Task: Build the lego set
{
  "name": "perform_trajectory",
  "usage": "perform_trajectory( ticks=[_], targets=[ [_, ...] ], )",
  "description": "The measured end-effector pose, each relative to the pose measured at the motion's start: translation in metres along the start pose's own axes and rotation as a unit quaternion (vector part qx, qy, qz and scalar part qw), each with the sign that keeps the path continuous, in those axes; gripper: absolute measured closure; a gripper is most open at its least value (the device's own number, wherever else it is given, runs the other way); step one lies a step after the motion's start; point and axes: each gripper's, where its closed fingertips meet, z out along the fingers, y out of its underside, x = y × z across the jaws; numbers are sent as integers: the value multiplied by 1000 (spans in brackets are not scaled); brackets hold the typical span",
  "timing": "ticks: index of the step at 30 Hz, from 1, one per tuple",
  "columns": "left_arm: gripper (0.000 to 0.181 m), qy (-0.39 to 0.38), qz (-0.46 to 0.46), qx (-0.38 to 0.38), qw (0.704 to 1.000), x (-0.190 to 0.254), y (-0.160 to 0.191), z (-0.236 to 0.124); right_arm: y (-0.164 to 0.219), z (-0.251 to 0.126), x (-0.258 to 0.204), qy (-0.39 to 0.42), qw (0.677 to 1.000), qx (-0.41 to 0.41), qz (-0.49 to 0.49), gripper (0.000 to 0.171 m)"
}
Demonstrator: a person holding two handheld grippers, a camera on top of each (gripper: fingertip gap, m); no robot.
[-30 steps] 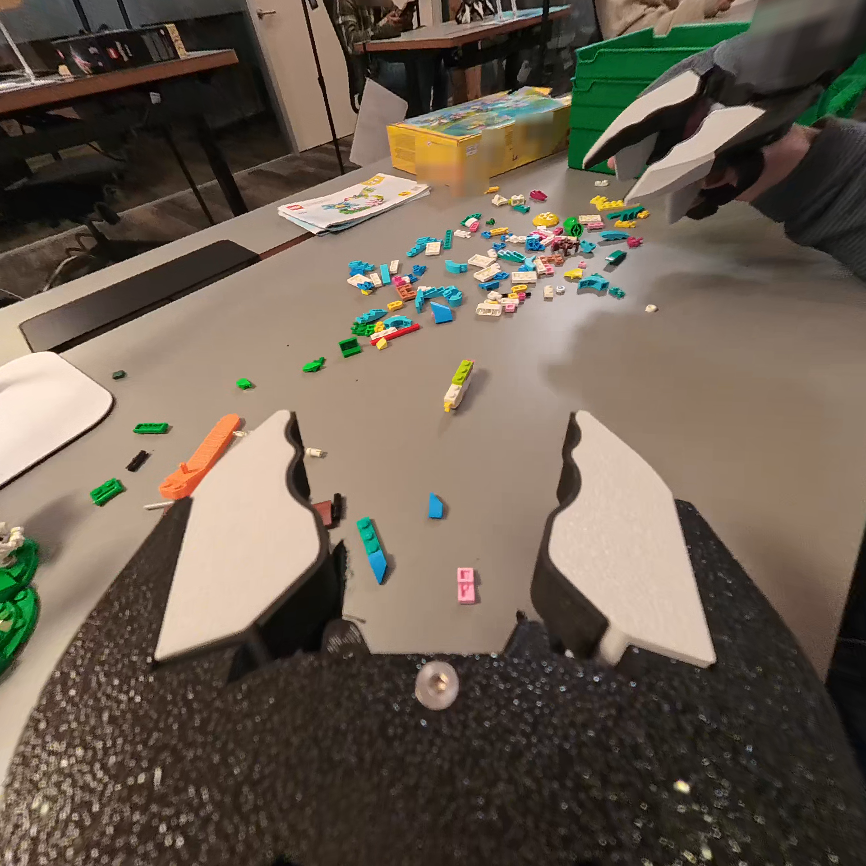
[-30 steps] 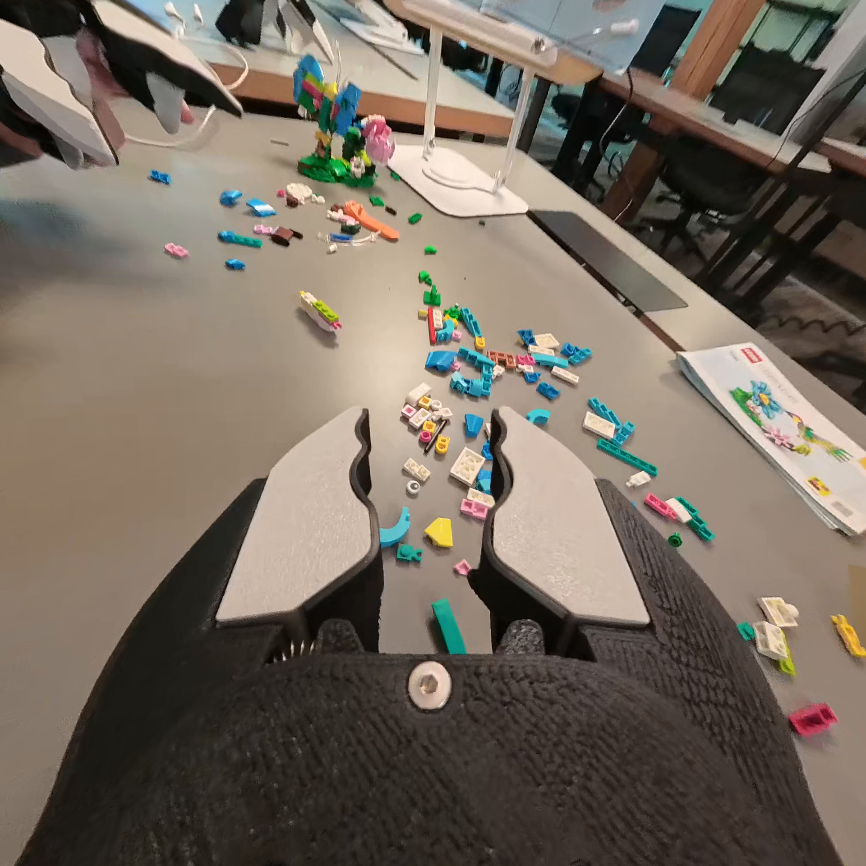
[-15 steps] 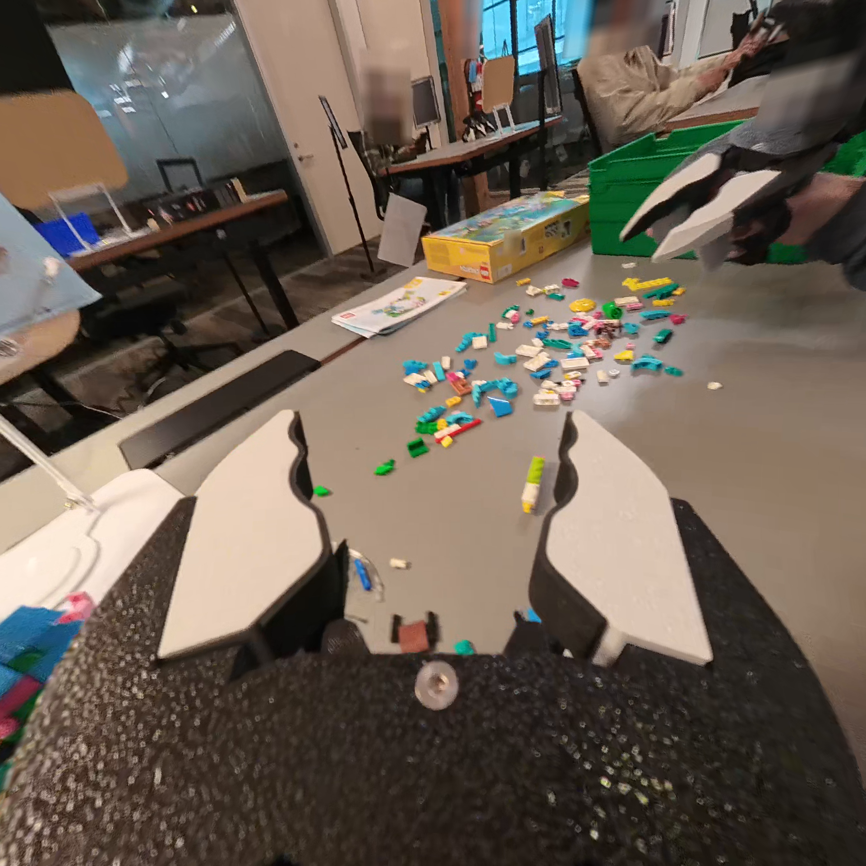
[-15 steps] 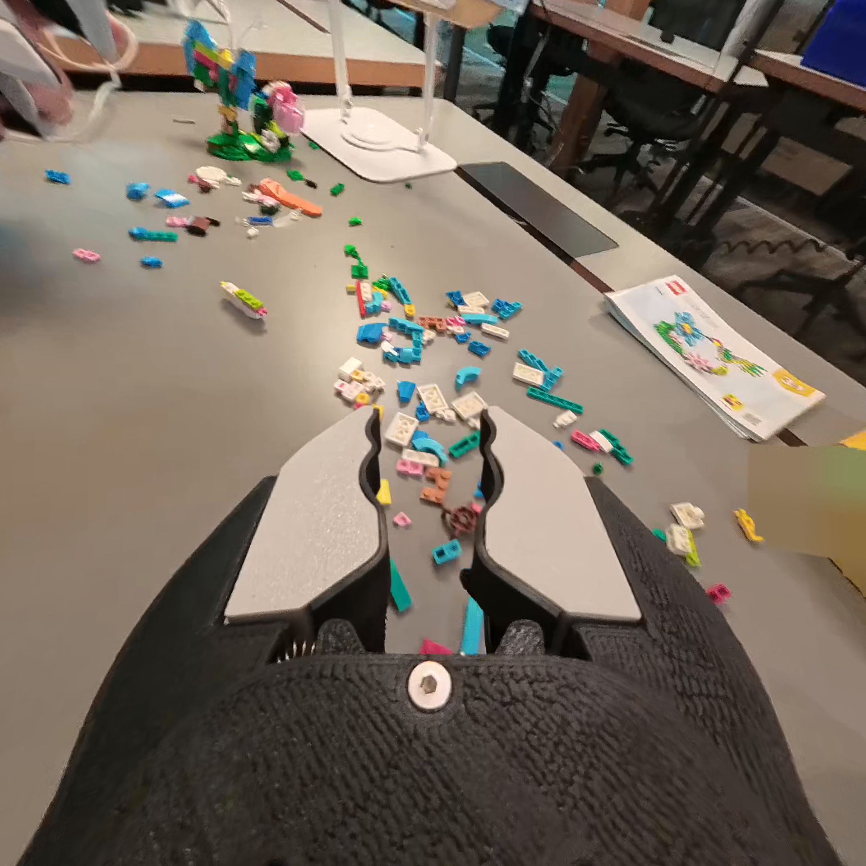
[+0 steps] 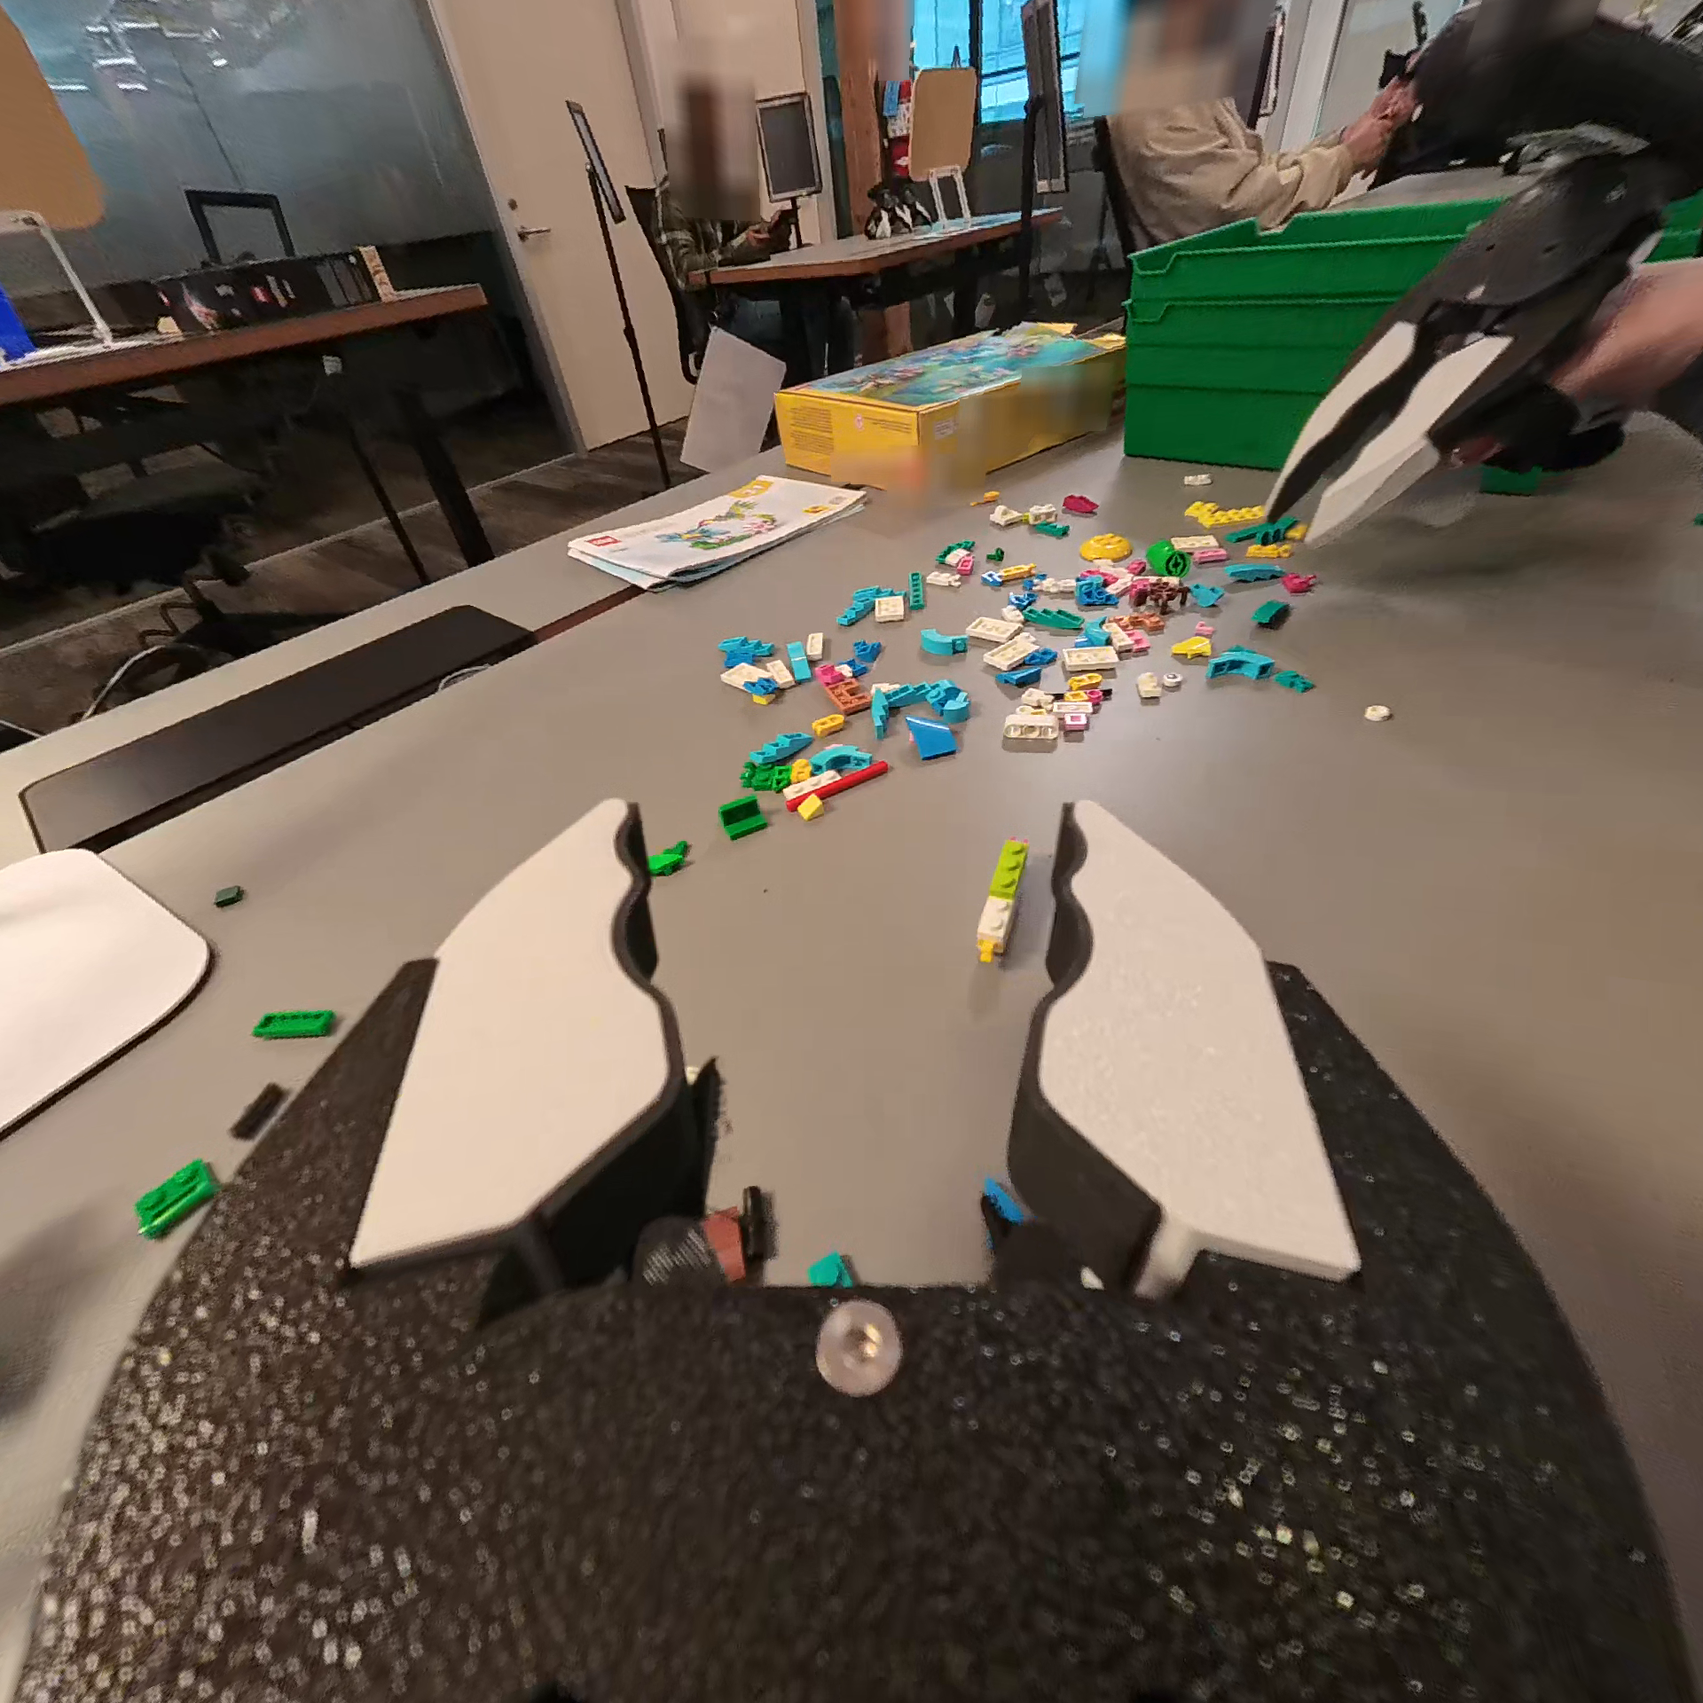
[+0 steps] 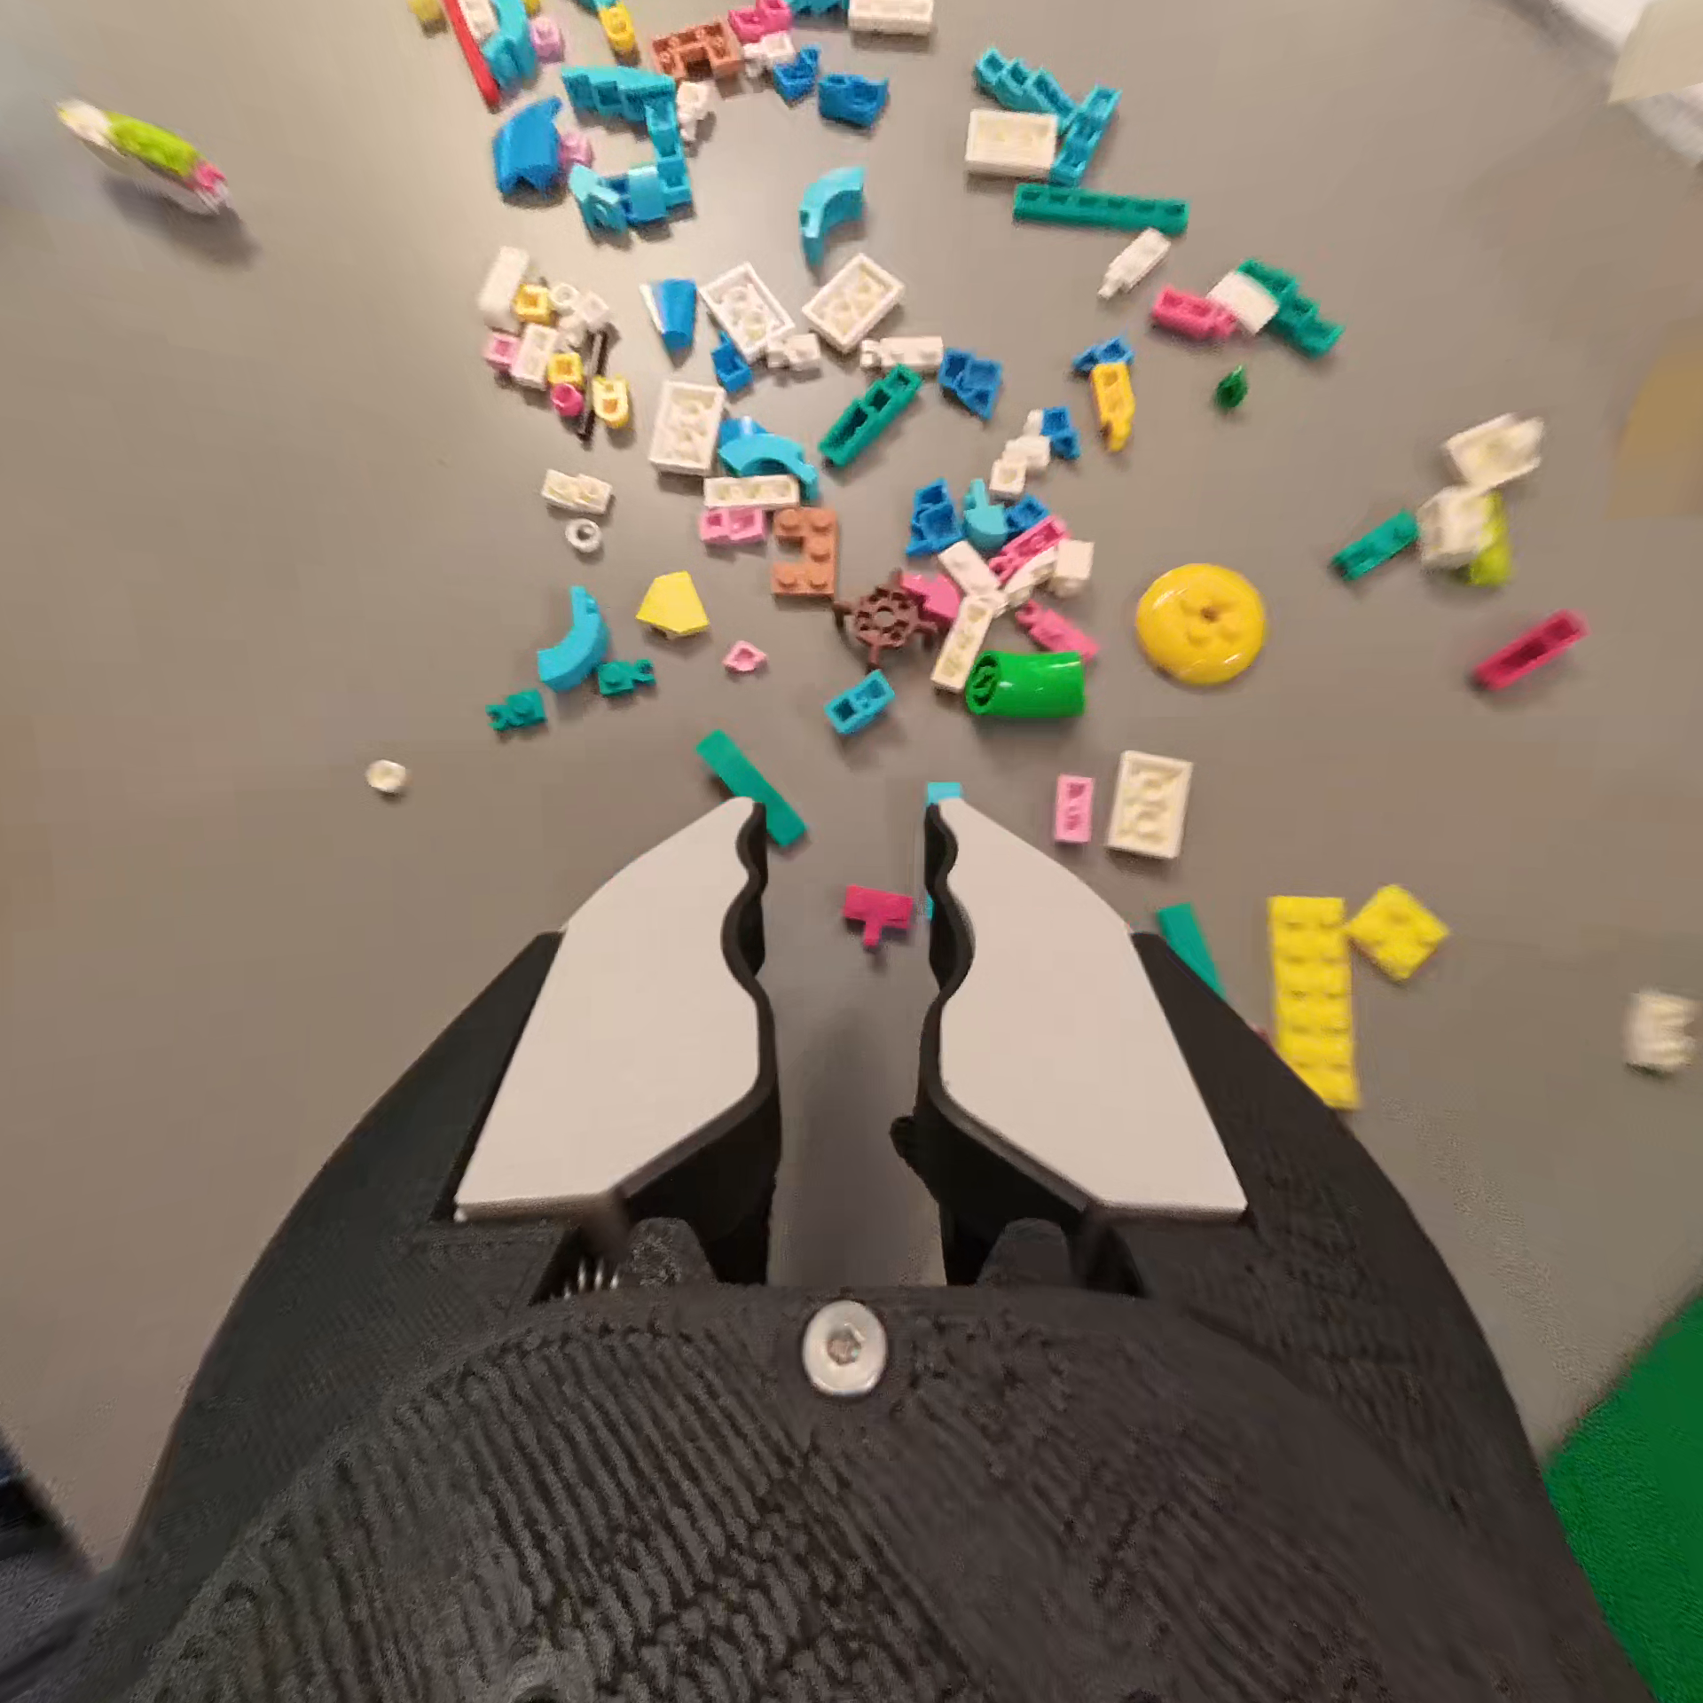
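Right tongs (image 6: 841, 816) agape over bricks (image 6: 811, 442)

Grey table (image 6: 230, 553), yellow round piece (image 6: 1200, 624), green cylinder (image 6: 1025, 684).

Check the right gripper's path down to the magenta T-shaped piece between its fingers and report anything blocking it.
Nothing visible blocks it. The right gripper is open, and the magenta T-shaped piece lies bare on the grey table in the gap. A teal bar lies by the left fingertip, apart from the piece.
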Motion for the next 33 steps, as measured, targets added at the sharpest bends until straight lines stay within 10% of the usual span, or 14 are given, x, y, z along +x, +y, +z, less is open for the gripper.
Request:
perform_trajectory(
  ticks=[33],
  targets=[
    [98,-4,-14,13,1000,-1,-5,-5,-17,14,10,86,981,15,174,166]
  ],
)
